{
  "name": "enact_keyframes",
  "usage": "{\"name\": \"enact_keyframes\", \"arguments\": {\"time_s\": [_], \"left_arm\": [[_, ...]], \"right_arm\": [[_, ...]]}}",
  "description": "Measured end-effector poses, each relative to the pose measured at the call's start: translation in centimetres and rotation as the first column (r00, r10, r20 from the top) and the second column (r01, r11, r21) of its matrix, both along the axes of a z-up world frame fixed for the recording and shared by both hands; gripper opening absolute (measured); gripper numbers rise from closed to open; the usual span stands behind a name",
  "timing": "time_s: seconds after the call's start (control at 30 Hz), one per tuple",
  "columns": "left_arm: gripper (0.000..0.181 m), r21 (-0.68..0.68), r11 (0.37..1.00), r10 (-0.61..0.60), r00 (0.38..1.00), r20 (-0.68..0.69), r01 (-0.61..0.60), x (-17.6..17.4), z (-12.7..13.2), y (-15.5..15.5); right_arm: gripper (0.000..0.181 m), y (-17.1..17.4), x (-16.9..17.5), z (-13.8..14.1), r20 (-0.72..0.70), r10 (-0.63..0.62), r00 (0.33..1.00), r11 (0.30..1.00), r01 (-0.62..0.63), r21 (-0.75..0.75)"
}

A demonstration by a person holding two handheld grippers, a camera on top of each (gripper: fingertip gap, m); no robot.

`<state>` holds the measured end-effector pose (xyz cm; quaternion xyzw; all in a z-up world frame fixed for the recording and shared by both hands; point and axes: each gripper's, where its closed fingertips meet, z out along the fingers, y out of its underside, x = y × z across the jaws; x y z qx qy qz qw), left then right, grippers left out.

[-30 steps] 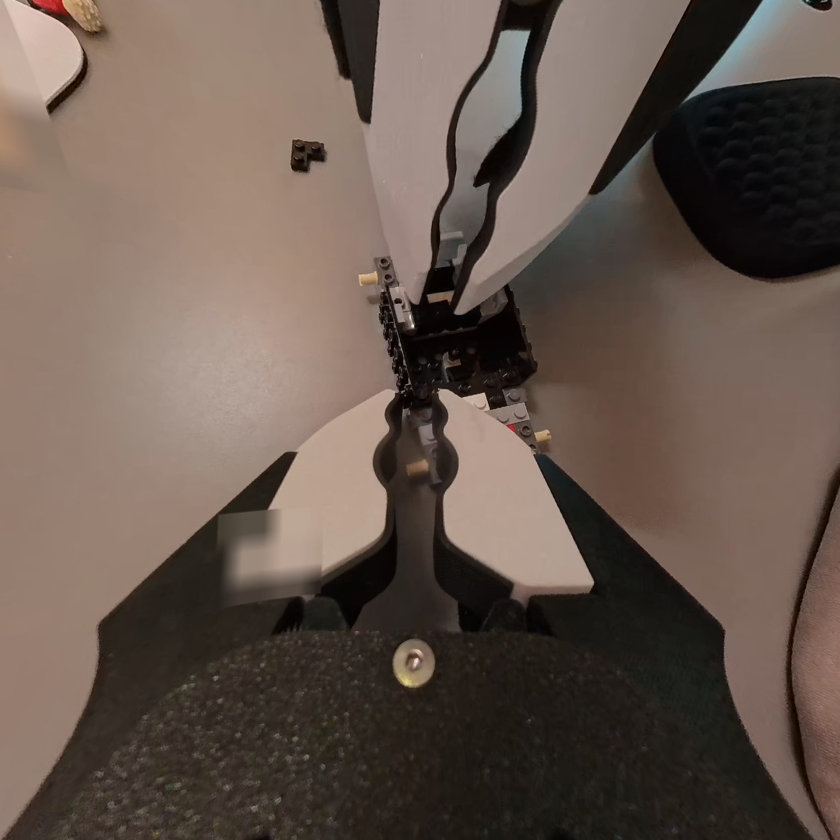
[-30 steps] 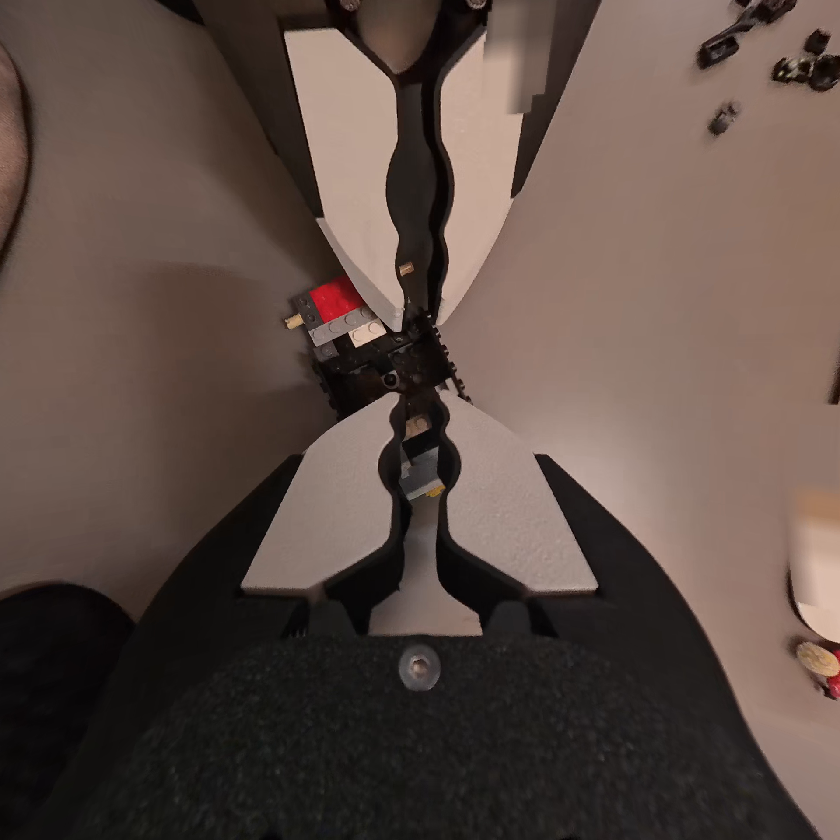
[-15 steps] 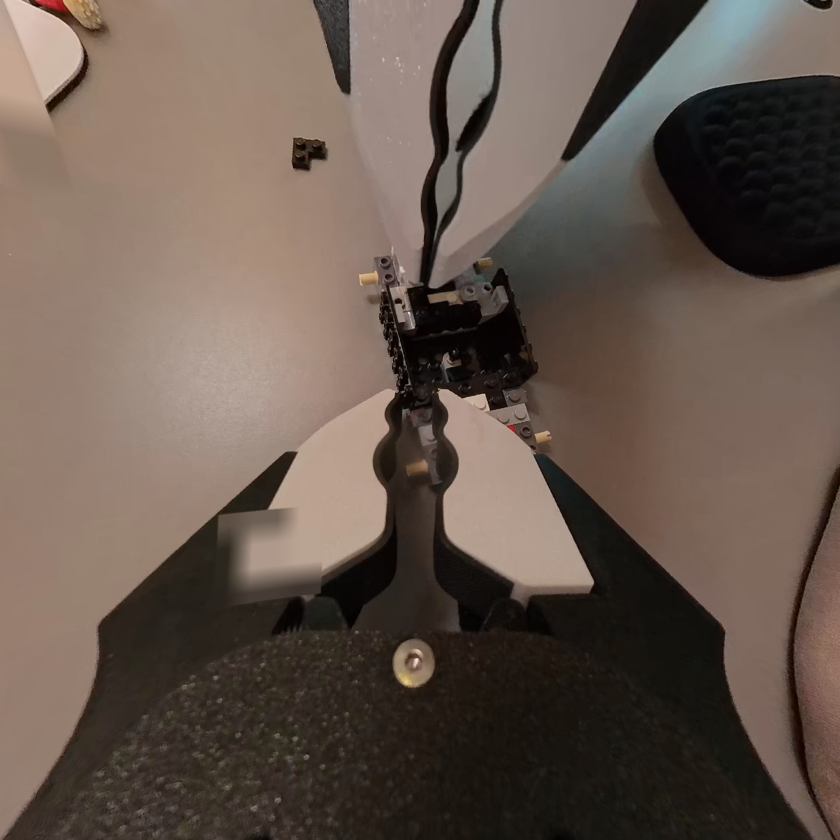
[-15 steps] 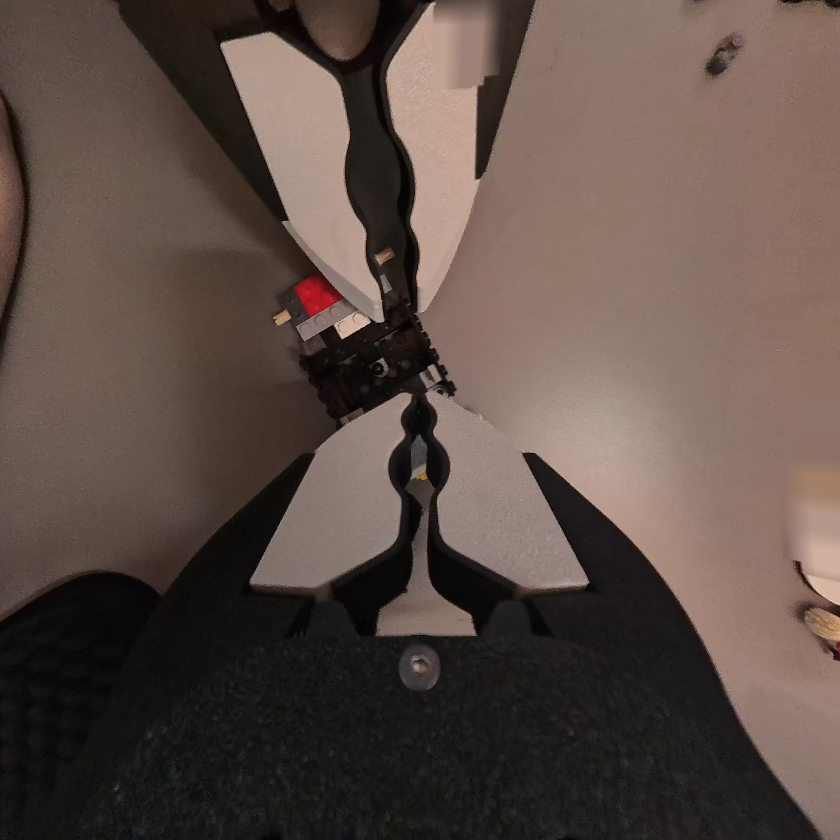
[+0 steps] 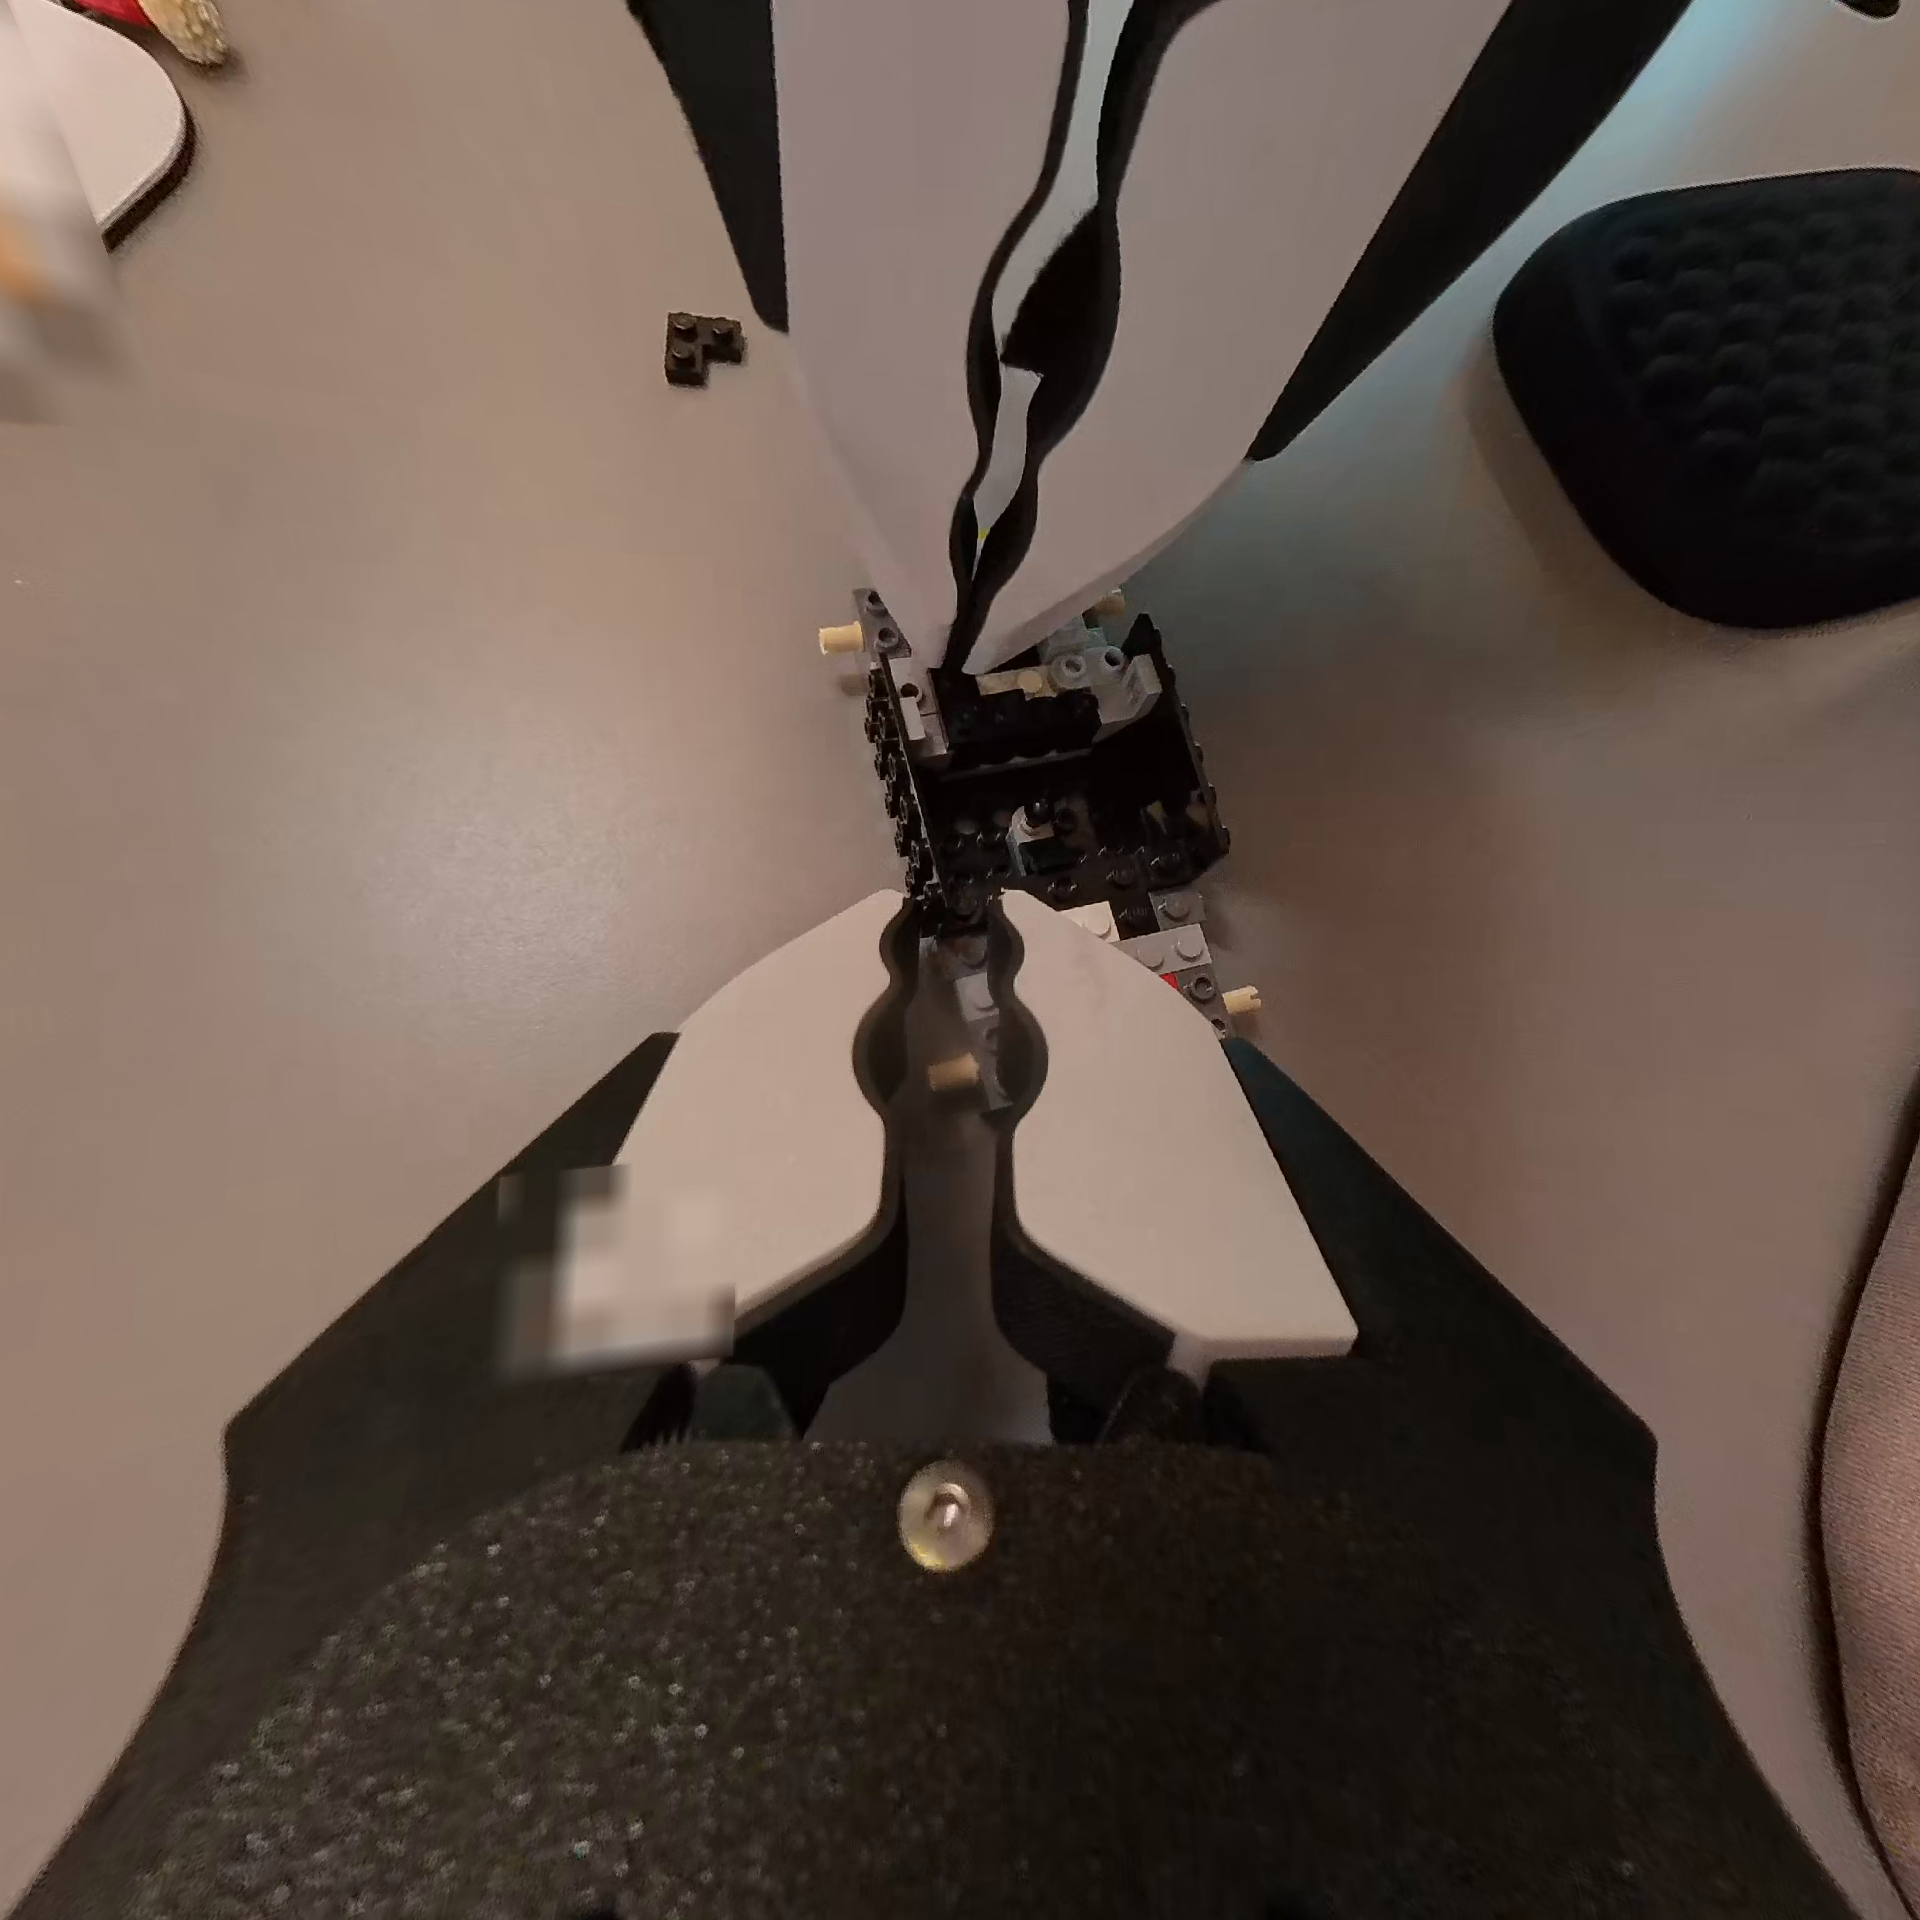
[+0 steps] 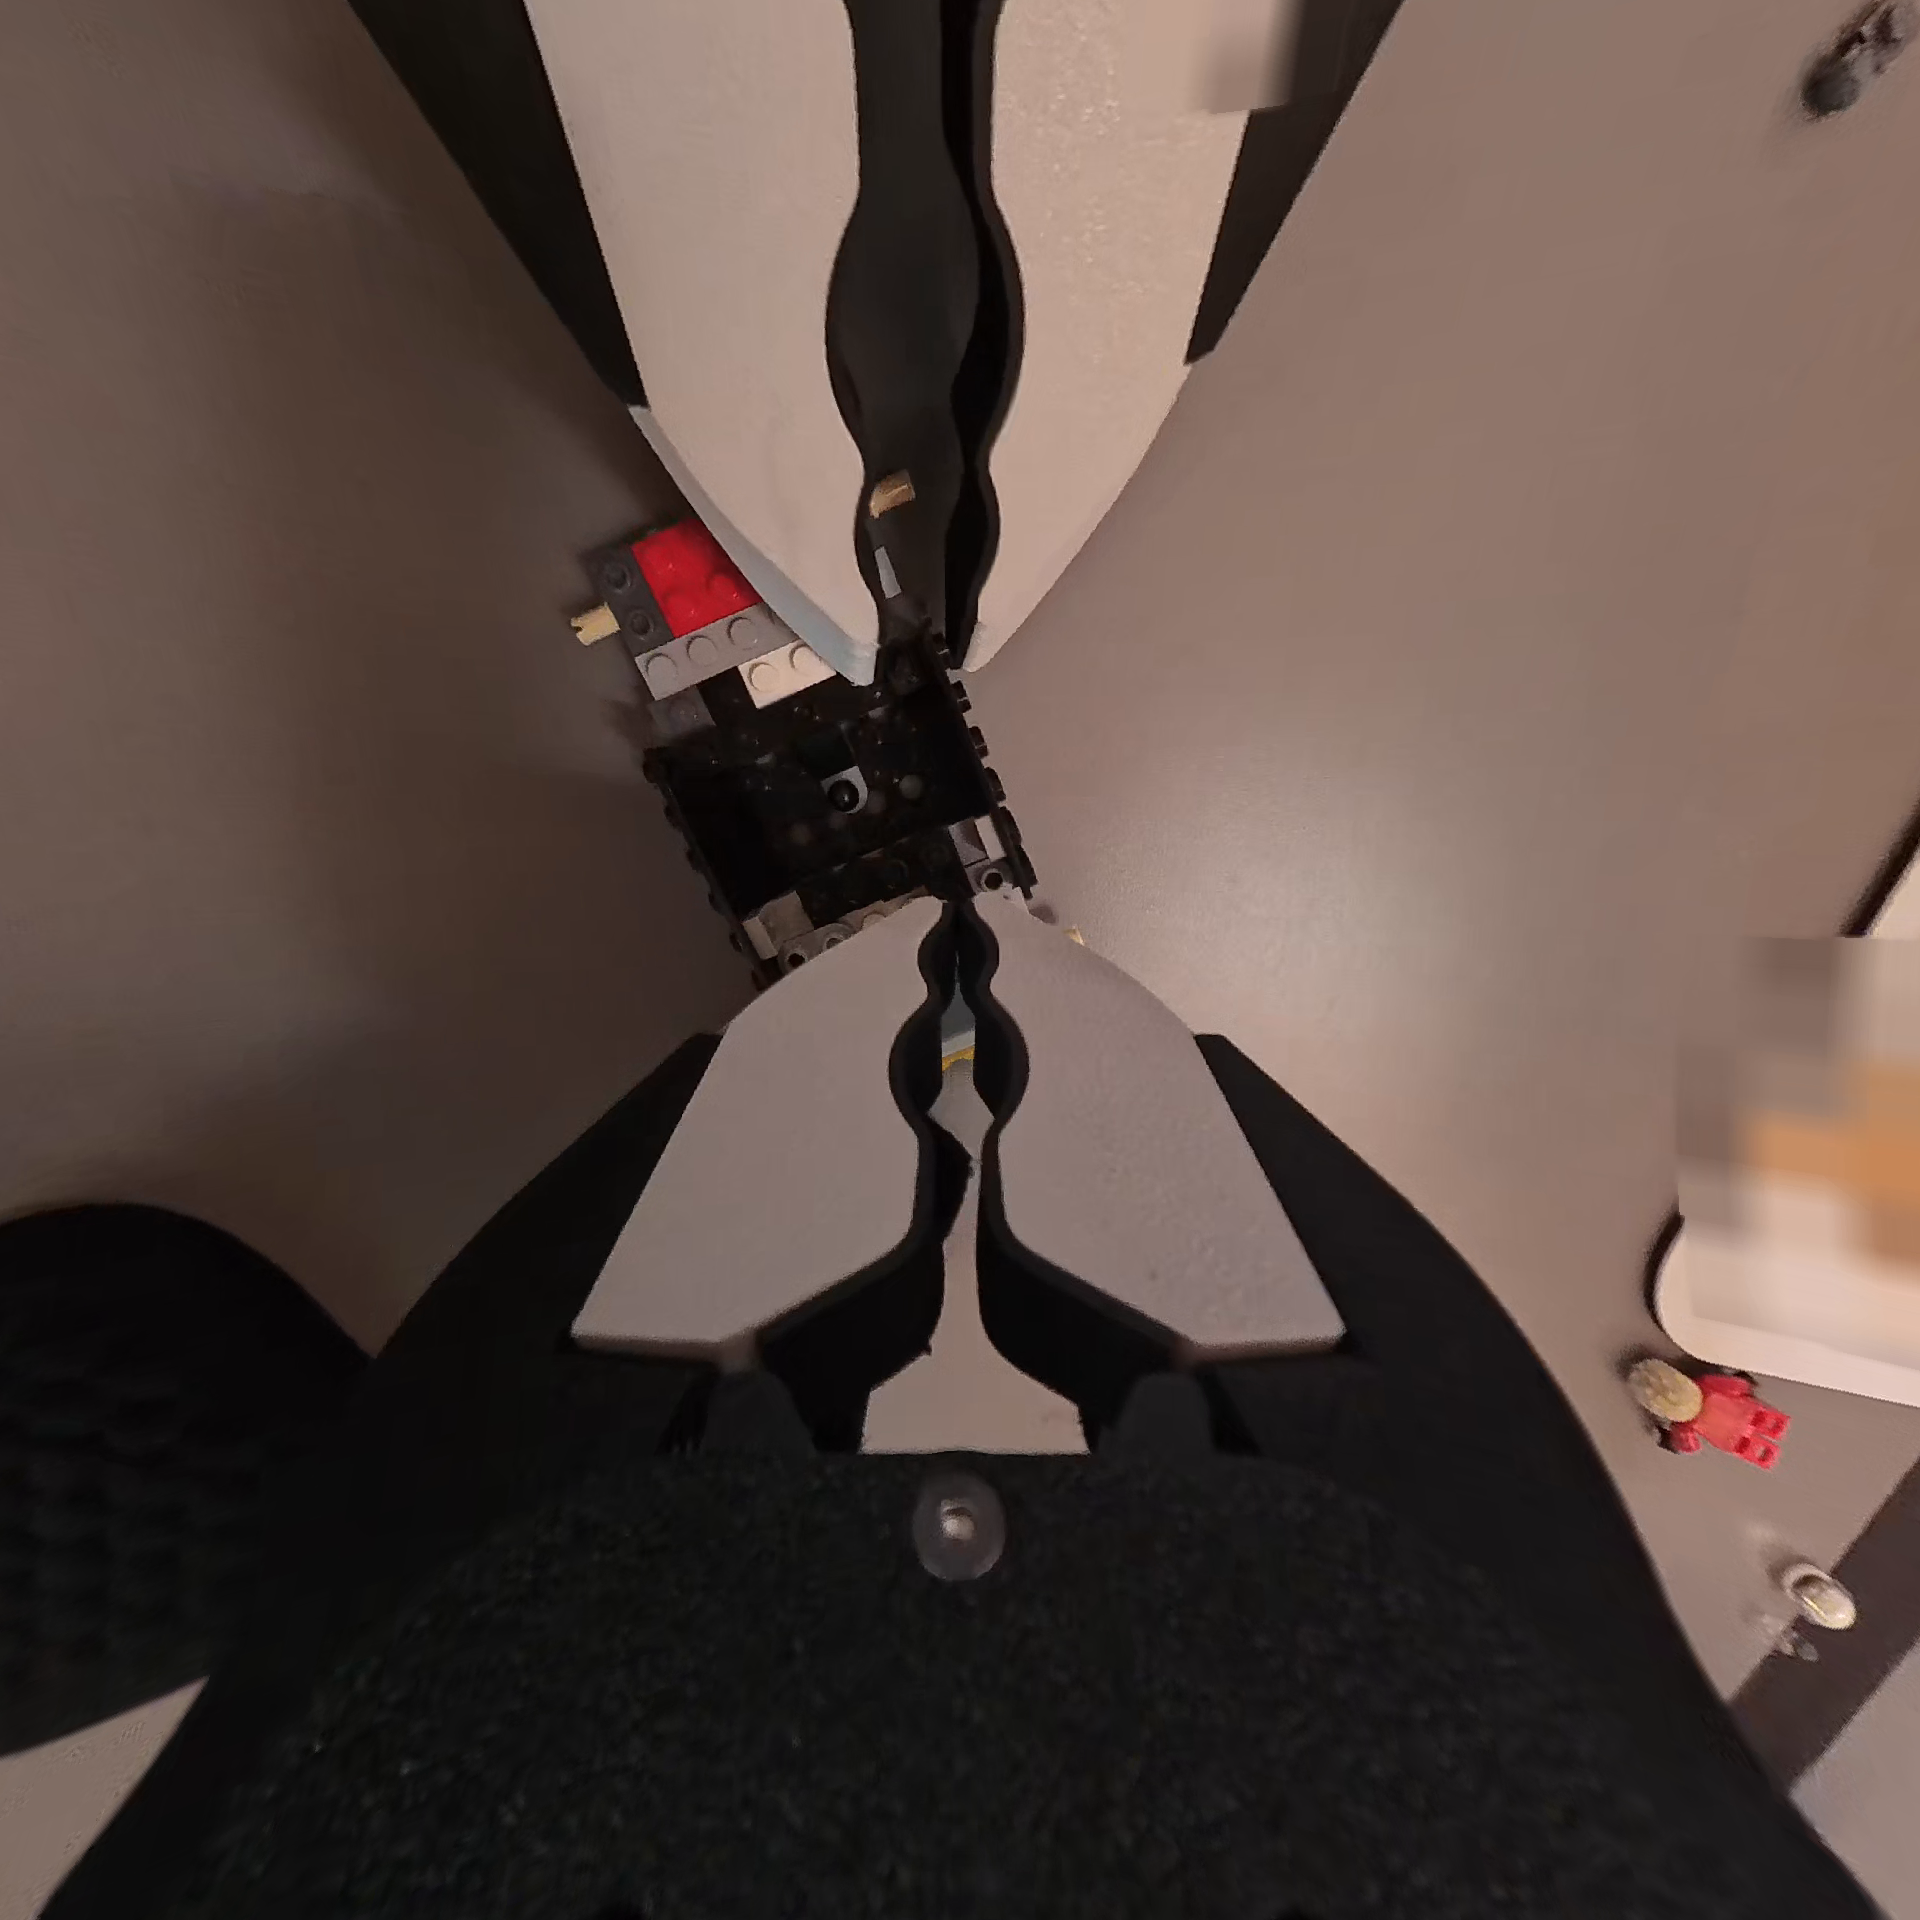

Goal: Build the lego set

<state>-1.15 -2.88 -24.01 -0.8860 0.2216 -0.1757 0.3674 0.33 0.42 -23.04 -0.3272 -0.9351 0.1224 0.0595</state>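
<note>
The lego model (image 5: 1049, 790) is a black open box with grey, white and red plates and tan pins; it rests on the grey table. It also shows in the right wrist view (image 6: 831, 790). My left gripper (image 5: 961, 914) is shut on the model's near left wall; a dark grey part with a tan pin shows in its gap. My right gripper (image 6: 958, 912) meets the model's opposite edge with its fingers nearly touching. A sliver of a pale grey and yellow piece (image 6: 954, 1044) shows between them. The right gripper also shows in the left wrist view (image 5: 961, 660).
A black L-shaped plate (image 5: 703, 348) lies on the table at the far left. A black textured pad (image 5: 1745, 395) lies to the right. A white tray (image 6: 1766, 1340) and a red lego figure (image 6: 1730, 1418) are at the right. Small dark pieces (image 6: 1849, 73) lie at the far right. My hands' fingertips stand some 4 centimetres from each other.
My right gripper's fingers have closed from a clear gap to nearly touching, and its tips have shifted along the model's far edge. My left gripper and the model have stayed put.
</note>
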Motion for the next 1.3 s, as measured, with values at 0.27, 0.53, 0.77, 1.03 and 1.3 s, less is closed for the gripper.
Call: {"name": "enact_keyframes", "arguments": {"time_s": [0.27,0.53,0.77,1.03,1.3], "left_arm": [[0.011,-0.002,1.000,-0.001,1.000,0.005,0.001,0.0,0.0,0.0],[0.012,-0.002,1.000,-0.003,1.000,0.026,0.003,0.0,0.0,0.0],[0.012,-0.002,1.000,-0.001,1.000,0.029,0.001,0.0,0.0,0.0],[0.011,-0.004,1.000,0.000,0.999,0.032,0.000,0.0,-0.1,0.0],[0.011,-0.006,1.000,0.002,1.000,0.029,-0.002,0.0,-0.1,0.0]], "right_arm": [[0.000,-0.1,0.1,-0.2,0.050,0.060,0.997,0.996,-0.063,0.064],[0.000,-0.7,0.0,0.6,-0.069,-0.013,0.998,0.998,0.009,-0.055],[0.000,-1.1,-0.3,0.0,-0.084,-0.047,0.995,0.997,0.042,-0.069],[0.000,-1.1,-0.2,-0.1,-0.053,-0.102,0.993,0.991,0.096,-0.092],[0.000,-1.0,-0.2,-0.2,-0.005,-0.106,0.994,0.992,0.106,-0.062]]}}
